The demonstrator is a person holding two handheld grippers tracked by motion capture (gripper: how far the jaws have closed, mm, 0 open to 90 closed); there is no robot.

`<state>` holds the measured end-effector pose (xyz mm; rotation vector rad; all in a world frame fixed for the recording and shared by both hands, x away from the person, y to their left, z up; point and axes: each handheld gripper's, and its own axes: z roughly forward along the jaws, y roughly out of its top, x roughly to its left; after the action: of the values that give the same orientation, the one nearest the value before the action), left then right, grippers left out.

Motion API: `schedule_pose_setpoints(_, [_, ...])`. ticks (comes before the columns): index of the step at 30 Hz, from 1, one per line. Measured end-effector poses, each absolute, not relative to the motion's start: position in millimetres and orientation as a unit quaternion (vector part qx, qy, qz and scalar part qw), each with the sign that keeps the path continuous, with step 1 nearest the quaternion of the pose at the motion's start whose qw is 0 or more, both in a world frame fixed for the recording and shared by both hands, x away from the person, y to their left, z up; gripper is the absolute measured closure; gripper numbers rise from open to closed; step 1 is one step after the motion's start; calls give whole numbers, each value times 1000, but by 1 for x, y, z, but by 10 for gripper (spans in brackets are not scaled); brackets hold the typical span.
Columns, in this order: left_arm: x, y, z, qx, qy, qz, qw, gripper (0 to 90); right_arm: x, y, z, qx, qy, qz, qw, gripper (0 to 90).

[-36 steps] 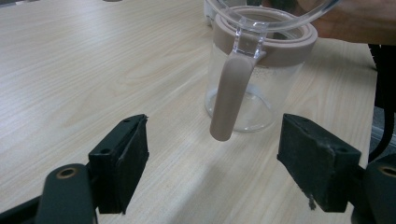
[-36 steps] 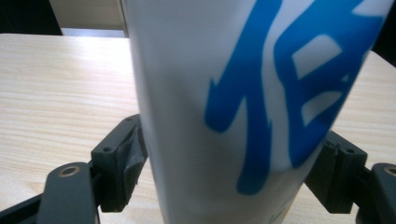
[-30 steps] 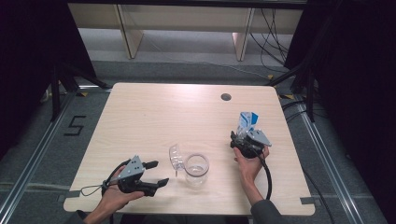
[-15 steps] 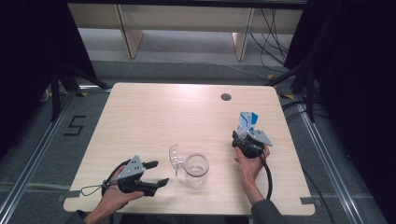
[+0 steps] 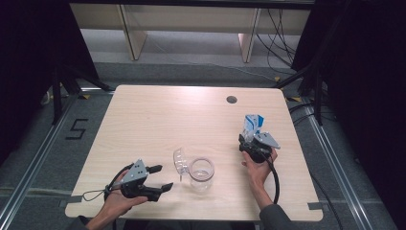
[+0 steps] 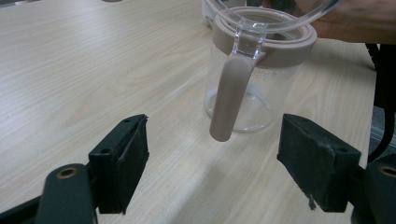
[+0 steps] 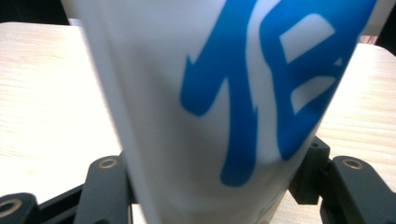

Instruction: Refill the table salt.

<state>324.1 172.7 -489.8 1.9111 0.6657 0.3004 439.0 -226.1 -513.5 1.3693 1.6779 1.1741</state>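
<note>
A clear jug [image 5: 201, 173] with a beige rim and handle [image 6: 231, 95] stands near the table's front edge, its clear lid [image 5: 179, 160] flipped open to the left. My left gripper [image 5: 163, 177] lies low on the table just left of it. In the left gripper view the gripper [image 6: 212, 172] is open, its jaws wide apart and short of the handle. On the right side of the table, a white and blue pack [image 5: 252, 125] stands upright. My right gripper [image 7: 215, 186] has just been closing its jaws, and they now press the pack's [image 7: 224, 93] lower sides.
A round cable hole [image 5: 231, 99] sits in the light wooden table [image 5: 167, 115] near its far edge. A black cable [image 5: 275, 182] trails from the right gripper toward the front edge. Shelf legs [image 5: 128, 36] and cables stand on the floor beyond the table.
</note>
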Motion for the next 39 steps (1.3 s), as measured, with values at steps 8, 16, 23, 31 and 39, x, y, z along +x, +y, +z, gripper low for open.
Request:
schedule_pose_setpoints(8, [324,173,-489,797,278,127,521,240,438,-233,-512,504,656,458,326,426])
schedule_pose_setpoints(16, [325,173,-489,798,274,127,521,242,432,-233,-507,458,685,464,324,431])
schedule_pose_setpoints(23, [325,173,-489,798,275,127,521,242,413,-228,-494,421,705,474,317,431])
schedule_pose_setpoints(31, [324,173,-489,800,273,126,519,240,391,-228,-484,384,721,478,323,431])
schedule_pose_setpoints(39, [324,173,-490,799,273,124,522,237,368,-226,-475,342,741,472,332,431])
